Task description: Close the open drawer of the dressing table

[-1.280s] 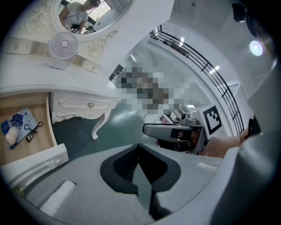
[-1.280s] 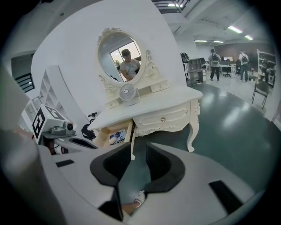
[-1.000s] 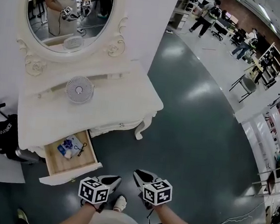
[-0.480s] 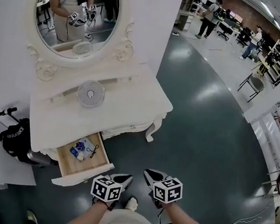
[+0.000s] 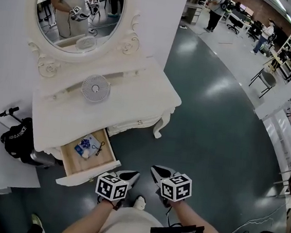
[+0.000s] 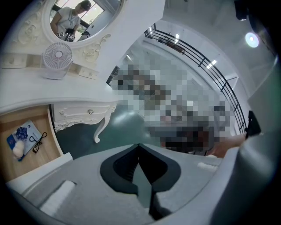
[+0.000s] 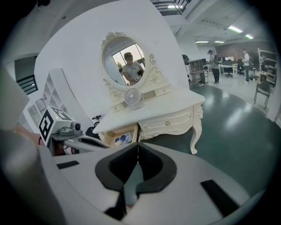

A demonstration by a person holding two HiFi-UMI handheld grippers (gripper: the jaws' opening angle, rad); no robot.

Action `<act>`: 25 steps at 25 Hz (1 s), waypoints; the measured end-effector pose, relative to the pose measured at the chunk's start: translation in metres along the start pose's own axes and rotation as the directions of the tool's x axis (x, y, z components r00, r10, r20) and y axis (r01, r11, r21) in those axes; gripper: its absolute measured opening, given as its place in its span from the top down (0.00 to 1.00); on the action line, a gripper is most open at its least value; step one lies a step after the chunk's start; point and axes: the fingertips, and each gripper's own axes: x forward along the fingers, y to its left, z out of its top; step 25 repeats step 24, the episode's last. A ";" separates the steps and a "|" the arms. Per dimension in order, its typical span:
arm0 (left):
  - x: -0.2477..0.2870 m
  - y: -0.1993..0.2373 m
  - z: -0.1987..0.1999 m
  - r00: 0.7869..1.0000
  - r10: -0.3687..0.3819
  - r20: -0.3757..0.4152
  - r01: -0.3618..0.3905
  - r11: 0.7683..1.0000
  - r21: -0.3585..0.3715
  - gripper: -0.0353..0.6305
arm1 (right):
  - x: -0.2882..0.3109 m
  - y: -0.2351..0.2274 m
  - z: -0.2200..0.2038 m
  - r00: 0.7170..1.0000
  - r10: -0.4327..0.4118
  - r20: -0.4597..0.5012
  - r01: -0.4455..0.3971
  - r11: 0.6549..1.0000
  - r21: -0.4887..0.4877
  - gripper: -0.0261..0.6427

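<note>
Down at the left end of the cream-white carved dressing table (image 5: 131, 104), the light wooden drawer (image 5: 89, 172) is pulled well out from under the tabletop, so it's still open. Lying in it are a blue patterned packet (image 5: 85, 144), something small and white beside that, and a black cable (image 5: 99, 147) (the packet's print is too small to read). Over by the drawer's front right corner, the left tool (image 5: 131, 176) hangs just beside it, jaws pressed together on nothing. Next to it, over the dark glossy floor (image 5: 209, 146), the right tool (image 5: 158, 170) has just closed its jaws tip to tip, also empty. A small round white fan (image 5: 95, 88) stands on the tabletop below the oval mirror (image 5: 79, 13). The black bag (image 5: 16, 138) left of the table has white lettering, but I can't make it out.
</note>
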 end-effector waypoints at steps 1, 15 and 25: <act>0.000 -0.001 0.000 1.000 0.000 0.003 0.000 1.000 0.001 0.93 | -0.001 0.000 0.000 1.000 0.001 0.002 -0.001 1.000 -0.003 0.94; 0.000 -0.004 0.004 1.000 -0.013 0.010 0.013 1.000 -0.001 0.93 | 0.000 0.003 0.006 1.000 -0.007 0.003 0.007 1.000 -0.007 0.94; -0.003 -0.003 0.004 1.000 -0.016 0.016 0.017 1.000 -0.003 0.93 | 0.002 0.009 0.006 1.000 -0.004 0.001 0.004 1.000 -0.012 0.94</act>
